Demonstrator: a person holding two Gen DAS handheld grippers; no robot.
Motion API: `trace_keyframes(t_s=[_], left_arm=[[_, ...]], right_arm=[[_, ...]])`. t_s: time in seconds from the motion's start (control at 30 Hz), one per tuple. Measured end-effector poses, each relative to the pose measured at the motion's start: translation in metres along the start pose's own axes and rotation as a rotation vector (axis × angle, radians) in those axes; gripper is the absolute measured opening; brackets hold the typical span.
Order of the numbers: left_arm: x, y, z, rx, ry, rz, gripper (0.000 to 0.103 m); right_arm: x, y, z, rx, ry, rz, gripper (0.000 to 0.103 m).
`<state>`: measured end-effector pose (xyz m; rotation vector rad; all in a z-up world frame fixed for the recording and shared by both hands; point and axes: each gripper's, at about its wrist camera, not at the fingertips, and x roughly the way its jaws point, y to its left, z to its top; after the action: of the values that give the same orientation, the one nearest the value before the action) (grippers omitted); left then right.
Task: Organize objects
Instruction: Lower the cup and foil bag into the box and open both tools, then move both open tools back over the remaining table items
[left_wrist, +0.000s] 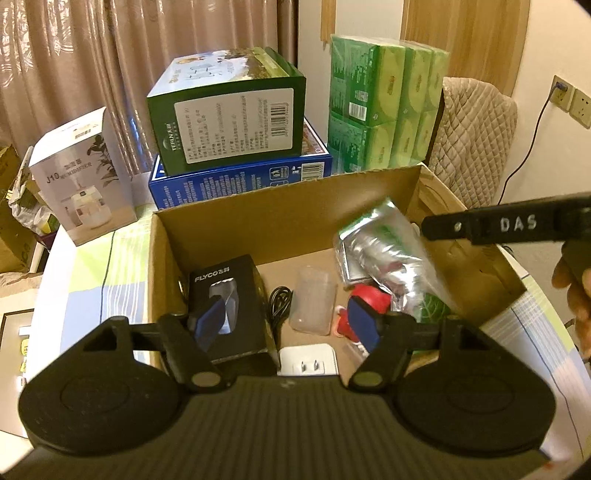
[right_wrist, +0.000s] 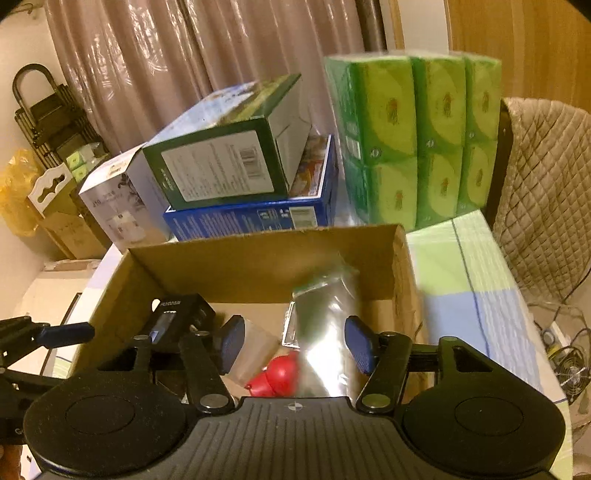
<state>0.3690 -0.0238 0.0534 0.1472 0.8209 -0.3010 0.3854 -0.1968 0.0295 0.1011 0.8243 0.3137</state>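
Observation:
An open cardboard box (left_wrist: 280, 210) stands on the table. It holds a black FLYCO box (left_wrist: 229, 310), a black cable (left_wrist: 280, 306), a clear plastic case (left_wrist: 312, 306), a white plug adapter (left_wrist: 308, 363), a red toy (left_wrist: 369, 301) and silver foil bags (left_wrist: 388, 251). My left gripper (left_wrist: 288, 325) is open and empty above the box's near side. My right gripper (right_wrist: 295, 347) is open and empty above the foil bags (right_wrist: 325, 332) and the red toy (right_wrist: 277, 378). Part of the right gripper shows at the right of the left wrist view (left_wrist: 517, 225).
Behind the box stand a blue flat box (left_wrist: 240, 181) with a green box (left_wrist: 229, 118) on it, a green tissue pack (left_wrist: 388, 103) and a white humidifier box (left_wrist: 81, 177). A quilted chair (left_wrist: 472, 140) is at the right. The table edge curves on both sides.

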Motion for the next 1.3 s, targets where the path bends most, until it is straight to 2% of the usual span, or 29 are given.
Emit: trace_keyframes(t_s=[0.2, 0.33, 0.7, 0.83, 0.97, 1.13, 1.3], left_arm=[[-0.031, 0.004, -0.015, -0.032, -0.027, 0.012, 0.073], [-0.06, 0.003, -0.032, -0.047, -0.047, 0.022, 0.078], [-0.132, -0.016, -0.096, -0.057, -0.076, 0.043, 0.089], [-0.155, -0.021, -0.12, -0.056, -0.094, 0.061, 0.097], [-0.169, -0.022, -0.143, -0.064, -0.097, 0.079, 0.102], [-0.176, -0.025, -0.168, -0.062, -0.092, 0.109, 0.102], [-0.172, -0.018, -0.191, -0.135, -0.067, 0.095, 0.102]], right_arm=[[-0.036, 0.005, -0.002, -0.006, -0.024, -0.016, 0.061], [-0.068, 0.013, -0.016, -0.01, -0.037, -0.014, 0.062], [-0.155, 0.043, -0.099, -0.01, -0.045, 0.008, 0.063], [-0.179, 0.047, -0.129, 0.019, -0.053, 0.024, 0.063], [-0.193, 0.054, -0.16, 0.014, -0.057, 0.019, 0.063], [-0.197, 0.064, -0.195, -0.007, -0.053, 0.006, 0.063], [-0.196, 0.067, -0.22, -0.002, -0.063, 0.002, 0.063]])
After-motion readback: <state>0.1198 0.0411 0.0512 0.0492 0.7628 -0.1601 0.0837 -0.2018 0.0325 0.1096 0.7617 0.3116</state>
